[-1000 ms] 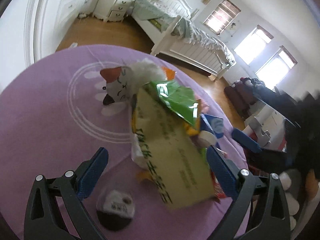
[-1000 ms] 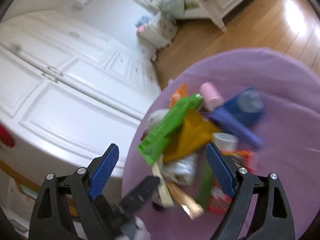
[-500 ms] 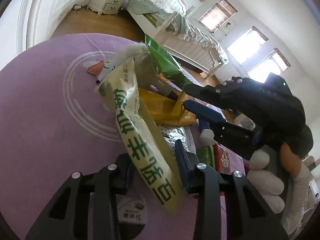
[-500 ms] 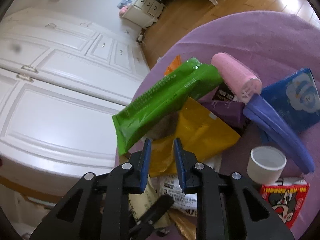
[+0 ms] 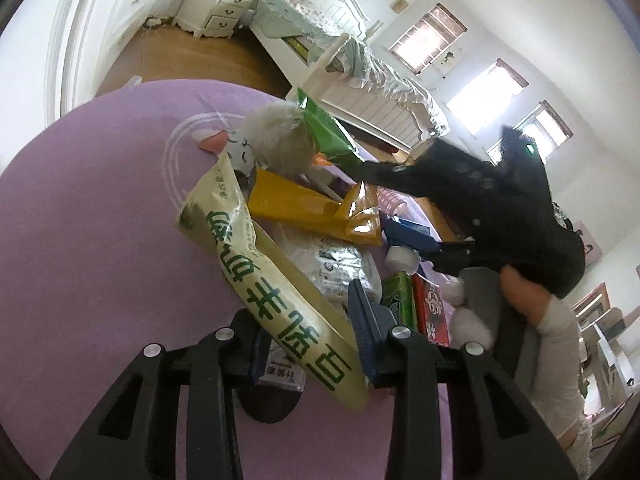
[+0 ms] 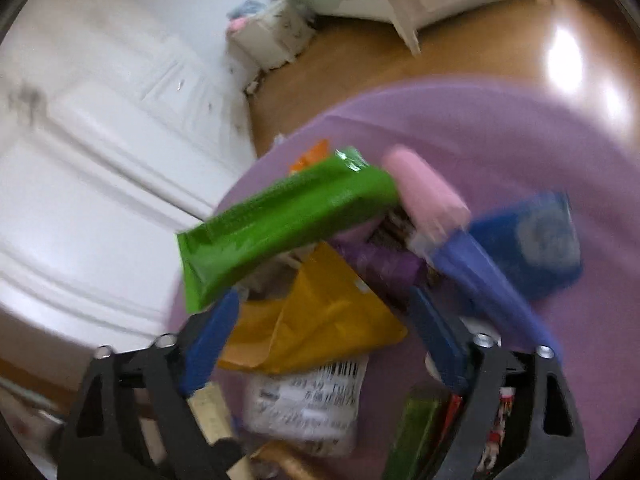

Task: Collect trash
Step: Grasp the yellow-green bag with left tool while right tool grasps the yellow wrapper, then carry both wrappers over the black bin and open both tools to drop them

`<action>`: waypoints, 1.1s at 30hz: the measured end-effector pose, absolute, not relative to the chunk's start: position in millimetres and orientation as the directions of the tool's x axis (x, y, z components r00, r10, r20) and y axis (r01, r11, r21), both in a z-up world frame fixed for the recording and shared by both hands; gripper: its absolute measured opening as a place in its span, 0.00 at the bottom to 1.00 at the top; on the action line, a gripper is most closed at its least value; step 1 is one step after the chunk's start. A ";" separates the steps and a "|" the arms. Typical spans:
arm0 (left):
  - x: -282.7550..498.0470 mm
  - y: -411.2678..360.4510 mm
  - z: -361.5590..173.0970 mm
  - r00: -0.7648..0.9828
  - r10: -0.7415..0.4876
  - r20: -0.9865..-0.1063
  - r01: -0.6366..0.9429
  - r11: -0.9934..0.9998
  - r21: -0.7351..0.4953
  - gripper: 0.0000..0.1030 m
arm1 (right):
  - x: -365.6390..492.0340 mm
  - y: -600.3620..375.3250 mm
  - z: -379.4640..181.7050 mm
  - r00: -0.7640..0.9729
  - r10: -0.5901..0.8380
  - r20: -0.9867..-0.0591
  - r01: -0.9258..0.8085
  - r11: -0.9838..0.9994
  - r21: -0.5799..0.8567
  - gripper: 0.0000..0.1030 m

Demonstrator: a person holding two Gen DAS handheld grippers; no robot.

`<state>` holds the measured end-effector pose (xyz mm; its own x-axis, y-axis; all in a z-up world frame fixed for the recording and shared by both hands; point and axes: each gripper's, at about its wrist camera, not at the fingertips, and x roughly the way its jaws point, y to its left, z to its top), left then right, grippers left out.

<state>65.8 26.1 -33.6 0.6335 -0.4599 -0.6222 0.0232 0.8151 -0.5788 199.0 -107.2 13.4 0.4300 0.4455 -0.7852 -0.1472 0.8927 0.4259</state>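
Observation:
A pile of trash lies on a round purple rug (image 5: 80, 260). My left gripper (image 5: 310, 340) is shut on a long pale yellow packet with green characters (image 5: 264, 280) and holds it raised over the pile. My right gripper (image 6: 320, 344) is open, its blue fingers on either side of a yellow-orange packet (image 6: 320, 320). A green packet (image 6: 280, 216) stands above it; in the left wrist view this green packet (image 5: 324, 136) touches the right gripper's black body. The right wrist view is blurred.
The pile also holds a silver-white wrapper (image 6: 304, 408), a pink roll (image 6: 424, 196), blue packs (image 6: 532, 244), a white cup (image 5: 402, 258), a red packet (image 5: 432, 308) and a fluffy white toy (image 5: 276, 140). A dark round lid (image 5: 272, 404) lies under my left gripper. A bed (image 5: 360, 68) stands beyond.
My right gripper has opened from nearly shut and now straddles the yellow-orange packet. My left gripper stays shut on the pale yellow packet, which has shifted slightly.

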 end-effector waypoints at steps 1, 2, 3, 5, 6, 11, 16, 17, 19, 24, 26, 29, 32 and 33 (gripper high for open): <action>65.7 28.2 -33.6 0.636 -0.458 -0.622 0.021 0.815 -0.579 0.35 | 198.0 -100.7 12.6 0.420 0.436 -0.796 -0.160 0.899 0.408 0.70; 63.0 29.0 -33.1 0.639 -0.455 -0.621 0.020 0.816 -0.578 0.35 | 196.5 -94.5 12.2 0.405 0.420 -0.812 -0.180 0.908 0.379 0.58; 61.8 31.4 -32.8 0.643 -0.453 -0.618 0.021 0.817 -0.577 0.35 | 194.0 -92.8 13.9 0.411 0.418 -0.810 -0.192 0.909 0.371 0.55; 60.5 35.2 -31.6 0.651 -0.448 -0.612 0.022 0.818 -0.575 0.31 | 182.9 -93.8 22.6 0.444 0.416 -0.793 -0.213 0.909 0.358 0.49; 59.3 37.1 -30.5 0.657 -0.443 -0.610 0.022 0.820 -0.572 0.29 | 177.9 -95.7 27.3 0.458 0.421 -0.783 -0.212 0.907 0.364 0.48; 52.1 39.9 -21.3 0.687 -0.436 -0.581 0.047 0.825 -0.564 0.24 | 129.5 -126.4 69.7 0.566 0.498 -0.656 -0.218 0.859 0.464 0.48; 44.2 24.9 -8.6 0.695 -0.454 -0.558 0.115 0.836 -0.537 0.20 | 76.0 -181.9 106.8 0.674 0.514 -0.530 -0.220 0.825 0.520 0.48; 45.1 21.4 -9.0 0.692 -0.450 -0.564 0.117 0.841 -0.528 0.19 | 63.3 -194.9 112.8 0.695 0.510 -0.507 -0.217 0.821 0.529 0.48; 49.4 18.7 -12.0 0.681 -0.443 -0.583 0.106 0.847 -0.521 0.16 | 40.9 -219.8 120.4 0.732 0.491 -0.472 -0.202 0.819 0.537 0.47; 55.4 7.8 -27.3 0.647 -0.398 -0.650 0.077 0.882 -0.464 0.16 | -27.9 -302.8 121.9 0.814 0.395 -0.426 -0.109 0.824 0.556 0.47; 55.2 8.0 -35.2 0.637 -0.388 -0.666 0.065 0.888 -0.455 0.15 | -48.7 -331.5 114.7 0.826 0.367 -0.427 -0.066 0.816 0.574 0.47; 49.9 7.4 -27.4 0.664 -0.371 -0.649 0.047 0.887 -0.459 0.09 | -73.6 -356.5 99.1 0.835 0.335 -0.436 -0.023 0.814 0.580 0.48; 38.5 -6.3 -4.4 0.697 -0.397 -0.597 0.102 0.879 -0.466 0.09 | -92.4 -376.9 85.0 0.847 0.307 -0.435 0.009 0.809 0.588 0.48; 33.2 -17.5 6.3 0.697 -0.420 -0.581 0.141 0.875 -0.462 0.09 | -97.6 -382.6 77.4 0.851 0.298 -0.432 0.017 0.807 0.591 0.48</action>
